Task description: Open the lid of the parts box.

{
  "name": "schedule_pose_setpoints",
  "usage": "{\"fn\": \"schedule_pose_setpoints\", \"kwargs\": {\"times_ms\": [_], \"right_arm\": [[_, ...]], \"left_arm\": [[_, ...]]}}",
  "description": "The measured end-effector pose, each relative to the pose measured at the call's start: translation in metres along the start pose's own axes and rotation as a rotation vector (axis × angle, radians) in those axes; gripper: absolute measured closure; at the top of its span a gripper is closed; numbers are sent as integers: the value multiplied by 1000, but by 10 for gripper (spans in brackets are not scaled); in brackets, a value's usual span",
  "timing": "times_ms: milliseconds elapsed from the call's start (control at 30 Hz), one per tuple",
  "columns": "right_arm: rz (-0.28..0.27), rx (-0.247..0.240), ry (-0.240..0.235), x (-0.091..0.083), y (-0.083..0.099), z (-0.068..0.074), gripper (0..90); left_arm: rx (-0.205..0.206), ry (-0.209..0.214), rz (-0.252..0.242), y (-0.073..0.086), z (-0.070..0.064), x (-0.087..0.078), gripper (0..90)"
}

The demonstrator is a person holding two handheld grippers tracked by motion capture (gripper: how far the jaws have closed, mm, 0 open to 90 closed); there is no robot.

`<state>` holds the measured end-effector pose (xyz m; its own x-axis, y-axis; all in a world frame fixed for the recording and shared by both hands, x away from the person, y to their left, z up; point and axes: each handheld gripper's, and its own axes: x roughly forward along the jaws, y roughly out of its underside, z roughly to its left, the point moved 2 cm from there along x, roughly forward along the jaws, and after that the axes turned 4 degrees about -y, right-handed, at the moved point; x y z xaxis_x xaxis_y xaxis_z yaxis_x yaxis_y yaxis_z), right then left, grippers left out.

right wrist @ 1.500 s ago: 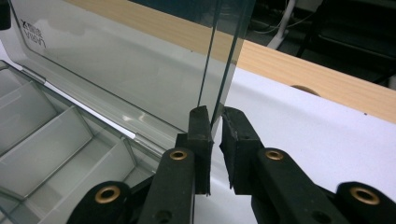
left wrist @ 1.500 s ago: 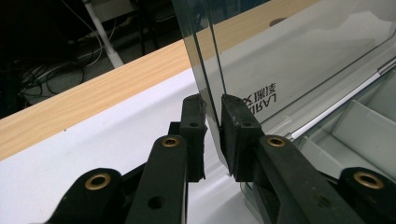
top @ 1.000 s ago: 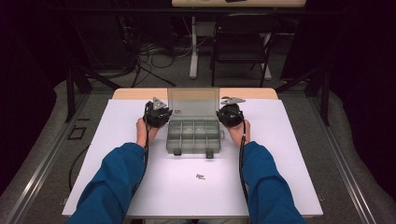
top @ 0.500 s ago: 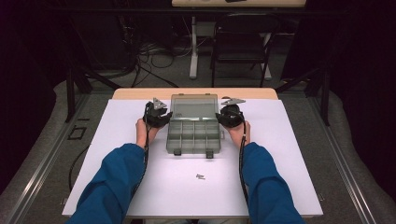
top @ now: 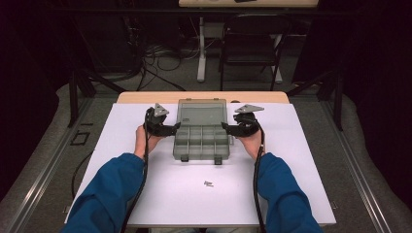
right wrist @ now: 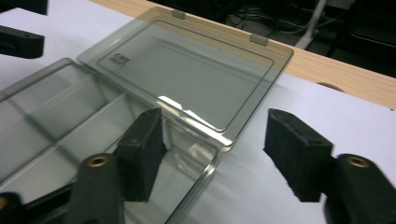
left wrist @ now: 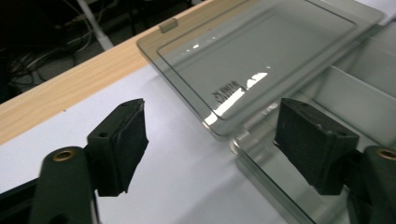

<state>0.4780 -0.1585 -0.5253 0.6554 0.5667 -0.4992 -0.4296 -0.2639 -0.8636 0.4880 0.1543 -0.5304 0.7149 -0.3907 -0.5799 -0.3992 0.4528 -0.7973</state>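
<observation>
Clear grey plastic, the box (top: pixel 201 138) sat mid-counter with its lid (top: pixel 201 112) laid flat toward 12 o'clock, both tools (top: pixel 171 129) (top: pixel 230 127) wide open beside it, probably about to fill it next.

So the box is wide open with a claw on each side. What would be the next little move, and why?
Probably draw both grippers back from the organizer box and reach for the small parts lying on the white table. The lid lies folded flat, the compartments look empty, and the left gripper and right gripper are open, holding nothing.
</observation>
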Motion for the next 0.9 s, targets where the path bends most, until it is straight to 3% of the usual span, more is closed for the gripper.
{"fn": "schedule_pose_setpoints", "kwargs": {"times_ms": [267,300,467,700,733,900], "right_arm": [[-27,-44,-51,-23,10,15,225],[-32,-55,-61,-28,14,18,207],[-36,-77,-82,-40,21,26,177],[-68,-93,-101,-61,26,38,150],[-76,-104,-105,-67,28,41,146],[-102,-119,-107,-81,31,49,129]], "left_arm": [[54,48,-11,4,-17,-22,163],[74,70,-16,5,-23,-30,151],[70,97,-56,8,-30,-48,132],[112,143,-34,18,-44,-62,85],[133,143,-30,20,-48,-66,79],[145,155,-38,21,-56,-74,66]]}}
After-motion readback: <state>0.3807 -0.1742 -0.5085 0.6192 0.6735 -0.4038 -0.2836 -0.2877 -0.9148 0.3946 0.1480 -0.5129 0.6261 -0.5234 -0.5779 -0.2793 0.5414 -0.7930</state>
